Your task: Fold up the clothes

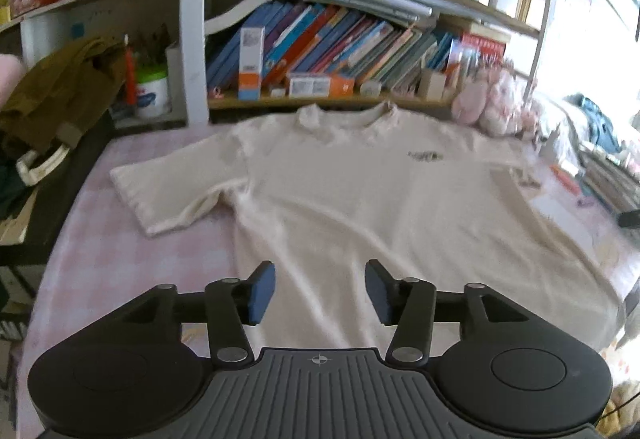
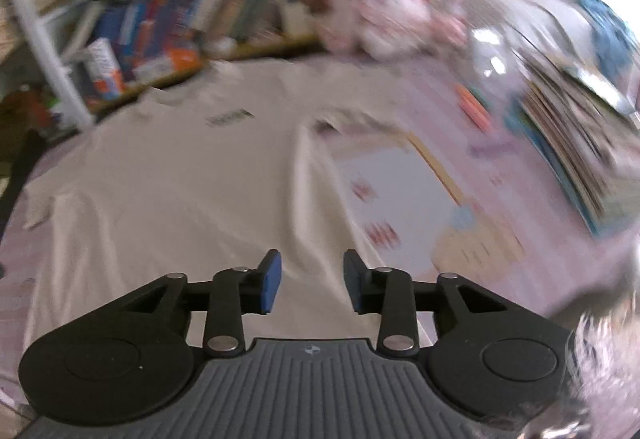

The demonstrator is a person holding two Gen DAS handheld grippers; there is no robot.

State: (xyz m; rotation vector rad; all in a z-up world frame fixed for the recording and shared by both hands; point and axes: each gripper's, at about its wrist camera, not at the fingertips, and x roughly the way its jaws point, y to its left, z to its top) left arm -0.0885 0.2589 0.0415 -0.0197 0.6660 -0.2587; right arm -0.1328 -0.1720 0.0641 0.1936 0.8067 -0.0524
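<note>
Cream T-shirt (image 1: 360, 191) flat; books (image 1: 320, 43) behind, blurred.

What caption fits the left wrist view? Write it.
Open left gripper above a cream T-shirt spread flat on a pink tablecloth.

One shirt (image 1: 360, 191) lies spread ahead of both tongs, with one sleeve (image 1: 168, 191) out to the left. Two tongs show: the left (image 1: 320, 289) and the right (image 2: 310, 281), each with two fingers. One green garment (image 1: 60, 95) sits far left. One white tub (image 1: 152, 91) stands beside it. Books are too many to count.
</note>
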